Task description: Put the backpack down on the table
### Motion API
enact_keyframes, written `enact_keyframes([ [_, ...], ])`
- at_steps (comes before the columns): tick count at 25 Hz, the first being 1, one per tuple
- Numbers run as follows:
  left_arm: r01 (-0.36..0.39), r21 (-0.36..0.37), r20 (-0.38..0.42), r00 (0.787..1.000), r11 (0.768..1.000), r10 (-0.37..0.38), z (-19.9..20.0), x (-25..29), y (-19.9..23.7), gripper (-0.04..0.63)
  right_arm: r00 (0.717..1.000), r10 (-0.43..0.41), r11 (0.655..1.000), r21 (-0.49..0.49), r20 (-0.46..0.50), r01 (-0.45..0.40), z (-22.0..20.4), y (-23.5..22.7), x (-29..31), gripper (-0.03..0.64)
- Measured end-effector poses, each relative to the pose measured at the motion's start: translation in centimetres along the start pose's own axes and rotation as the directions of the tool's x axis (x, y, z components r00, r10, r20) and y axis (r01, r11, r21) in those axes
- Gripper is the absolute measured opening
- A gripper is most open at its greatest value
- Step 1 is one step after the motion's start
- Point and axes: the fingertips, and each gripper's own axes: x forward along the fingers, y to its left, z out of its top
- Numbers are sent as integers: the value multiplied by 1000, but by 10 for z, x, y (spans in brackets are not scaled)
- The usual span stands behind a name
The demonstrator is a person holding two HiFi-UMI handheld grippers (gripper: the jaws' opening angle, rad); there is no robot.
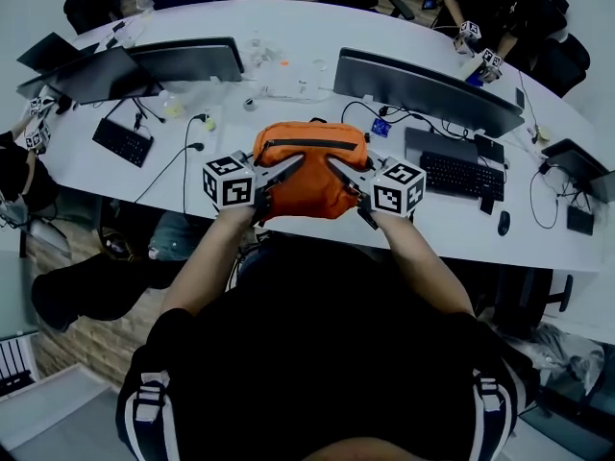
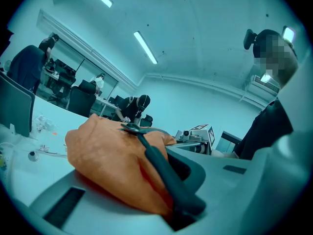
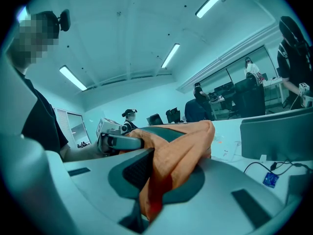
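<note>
Your left gripper [image 1: 296, 161] and right gripper [image 1: 334, 161] are each clamped shut on fabric of the orange backpack [image 1: 312, 195], one on either side, holding it at the white table's [image 1: 288, 27] near edge

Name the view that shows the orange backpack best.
Head view: nearly the whole backpack shows, zipper on top. The left gripper view shows only one bunched side; the right gripper view, only a fold between the jaws.
</note>
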Motion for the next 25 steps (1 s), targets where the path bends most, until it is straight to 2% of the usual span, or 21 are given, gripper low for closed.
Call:
enact_keyframes([
  [15, 62, -49, -41, 997, 997, -64, -2, -14, 45, 46, 998, -58, 997, 53, -18, 59, -4, -16, 43, 60],
  [25, 78, -83, -68, 994, 994, -83, -2, -19, 76, 46, 997, -63, 993, 102, -36, 66, -7, -30, 70, 60],
])
